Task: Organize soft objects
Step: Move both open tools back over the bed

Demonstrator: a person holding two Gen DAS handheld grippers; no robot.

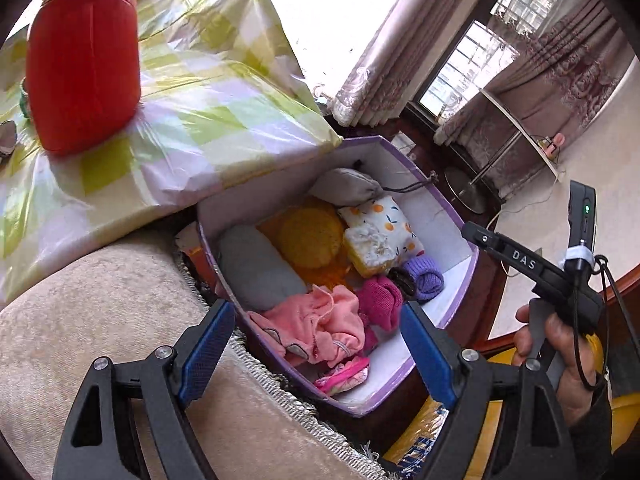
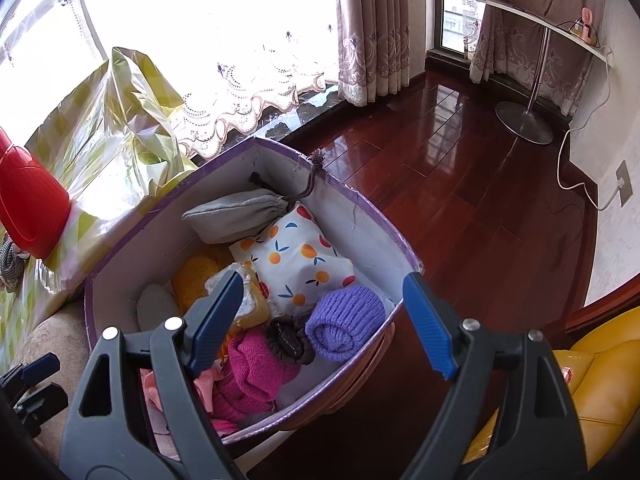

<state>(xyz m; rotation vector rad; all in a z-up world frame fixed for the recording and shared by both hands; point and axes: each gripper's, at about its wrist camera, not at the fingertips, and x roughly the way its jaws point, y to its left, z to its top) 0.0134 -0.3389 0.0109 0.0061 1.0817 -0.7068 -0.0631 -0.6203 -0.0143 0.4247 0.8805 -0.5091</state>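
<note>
A white box with a purple rim (image 1: pixel 476 258) (image 2: pixel 360 196) holds several soft things: a grey drawstring pouch (image 1: pixel 348 186) (image 2: pixel 236 212), an orange-print pillow (image 1: pixel 384 216) (image 2: pixel 300 264), a yellow knit round (image 1: pixel 310 236), a grey roll (image 1: pixel 256 268), a pink garment (image 1: pixel 324 328), a magenta knit (image 1: pixel 380 300) (image 2: pixel 256 364) and a purple knit roll (image 1: pixel 424 276) (image 2: pixel 344 320). My left gripper (image 1: pixel 316 316) hangs open over the pink garment, gripping nothing. My right gripper (image 2: pixel 324 284) is open above the purple roll and the box's near corner, empty too.
A red container (image 1: pixel 84 56) stands on a checkered plastic-wrapped bundle (image 1: pixel 200 92) left of the box. A beige cushion (image 1: pixel 100 300) lies below it. Dark red wood floor (image 2: pixel 460 200), a lamp stand (image 2: pixel 524 120) and a yellow seat (image 2: pixel 592 368) lie to the right.
</note>
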